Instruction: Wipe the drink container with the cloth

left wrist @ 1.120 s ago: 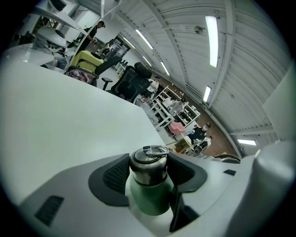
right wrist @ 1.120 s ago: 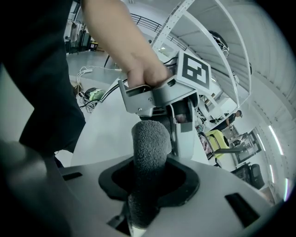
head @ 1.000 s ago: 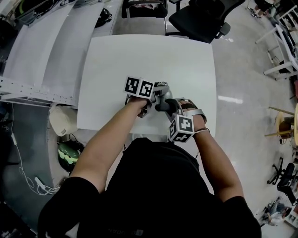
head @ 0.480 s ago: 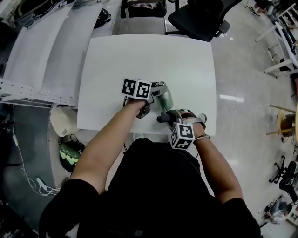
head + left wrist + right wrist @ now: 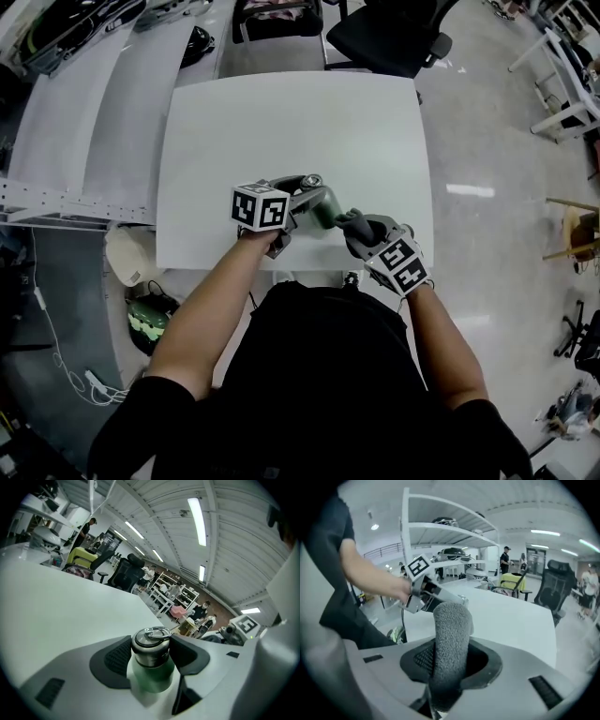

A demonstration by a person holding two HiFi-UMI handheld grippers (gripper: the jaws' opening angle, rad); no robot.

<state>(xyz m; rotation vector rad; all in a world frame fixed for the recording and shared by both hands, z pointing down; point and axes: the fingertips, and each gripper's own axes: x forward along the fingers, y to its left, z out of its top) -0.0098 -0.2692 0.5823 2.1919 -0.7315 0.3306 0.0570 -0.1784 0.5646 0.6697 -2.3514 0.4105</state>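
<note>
The drink container, a green bottle [image 5: 323, 208] with a steel cap [image 5: 150, 644] and a wire ring [image 5: 158, 631] lying on top of it, is clamped in the left gripper [image 5: 151, 656]. In the left gripper view the two dark pads [image 5: 116, 657] press on either side of the bottle just under the cap, with the green body running back between the jaws toward the camera.

In the head view the bottle lies tilted over the near part of the white table [image 5: 281, 112]. Its cap points away from the person and its base points toward the right gripper [image 5: 364, 230]. Whether the base rests on the tabletop cannot be made out.

The right gripper is clenched on the cloth [image 5: 451, 634], a grey fuzzy roll that stands up from between its pads and reaches out past the jaws. In the head view the free end of the cloth sits at the base end of the bottle, against it or just beside it; actual contact cannot be confirmed. In the right gripper view the cloth covers most of the bottle, and the left gripper's marker cube [image 5: 418, 566] shows just behind it.

Both grippers are close together above the near edge of the table. A black office chair [image 5: 384, 37] stands beyond the far edge.
</note>
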